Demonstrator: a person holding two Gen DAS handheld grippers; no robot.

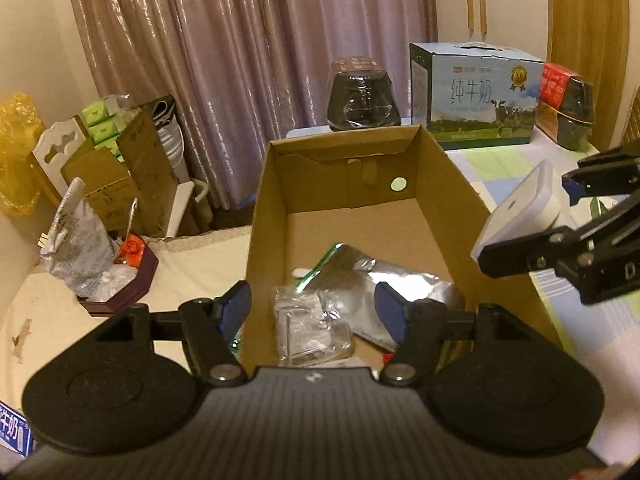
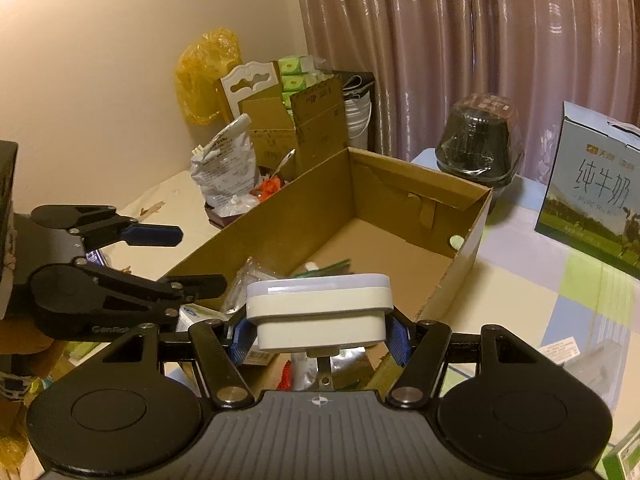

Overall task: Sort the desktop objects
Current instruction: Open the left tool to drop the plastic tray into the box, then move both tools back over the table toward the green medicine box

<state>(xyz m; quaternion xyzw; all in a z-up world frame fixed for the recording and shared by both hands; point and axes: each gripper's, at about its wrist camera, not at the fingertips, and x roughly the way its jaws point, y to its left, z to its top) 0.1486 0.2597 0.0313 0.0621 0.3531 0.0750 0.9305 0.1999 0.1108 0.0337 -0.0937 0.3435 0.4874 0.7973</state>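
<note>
An open cardboard box [image 1: 344,138] [image 2: 280,216] stands on the table. A silver foil pouch [image 1: 400,284] and a clear plastic bag [image 1: 308,328] lie on its floor at the near end. My left gripper [image 1: 312,308] [image 2: 188,258] hovers over that near end with its jaws apart; the pads press on nothing. My right gripper [image 2: 320,336] [image 1: 532,222] is shut on a white rectangular device with a lilac top [image 2: 320,312] [image 1: 520,208]. It holds the device just outside the box's right wall, near the front corner.
Behind the box stand a milk carton case [image 1: 480,100] [image 2: 600,200], a wrapped black pot [image 1: 362,100] [image 2: 476,148] and a red box [image 1: 556,80]. Left of it a dark octagonal tray [image 1: 120,284] holds a silver bag. Further cartons are stacked by the curtain.
</note>
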